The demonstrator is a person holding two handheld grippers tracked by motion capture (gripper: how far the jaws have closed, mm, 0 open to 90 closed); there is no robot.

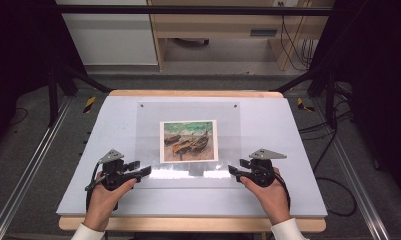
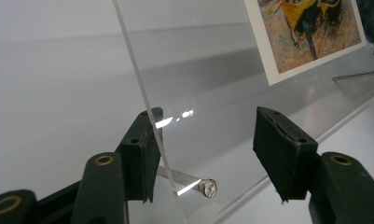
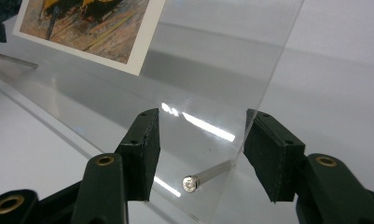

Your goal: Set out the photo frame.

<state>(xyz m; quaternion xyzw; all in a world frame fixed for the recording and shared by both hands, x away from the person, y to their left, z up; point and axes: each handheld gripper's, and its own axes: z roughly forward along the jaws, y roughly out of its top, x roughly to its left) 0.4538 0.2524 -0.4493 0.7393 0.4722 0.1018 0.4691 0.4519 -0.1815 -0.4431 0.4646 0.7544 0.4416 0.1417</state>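
Clear acrylic frame point(image 1: 188, 137) flat on the pale tabletop point(image 1: 288, 195), boat print point(image 1: 188, 141) sandwiched mid-panel.

Looks like the grab-the-near-corners step: left tongs point(image 1: 144, 171) and right tongs point(image 1: 234, 171) both spread, straddling the sheet edges by the left screw point(image 2: 208, 187) and right screw point(image 3: 190, 183), not pinching yet. Next up, probably: squeeze both sides evenly on the panel edge, gently, since slick acrylic slips and scratches.

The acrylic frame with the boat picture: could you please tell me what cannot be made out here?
- Boat picture: cut off by the top edge in both gripper views.
- Left gripper, right gripper: too small in the high view to judge contact with the acrylic frame.
- Left screw: its shaft blurs behind the clear edge.
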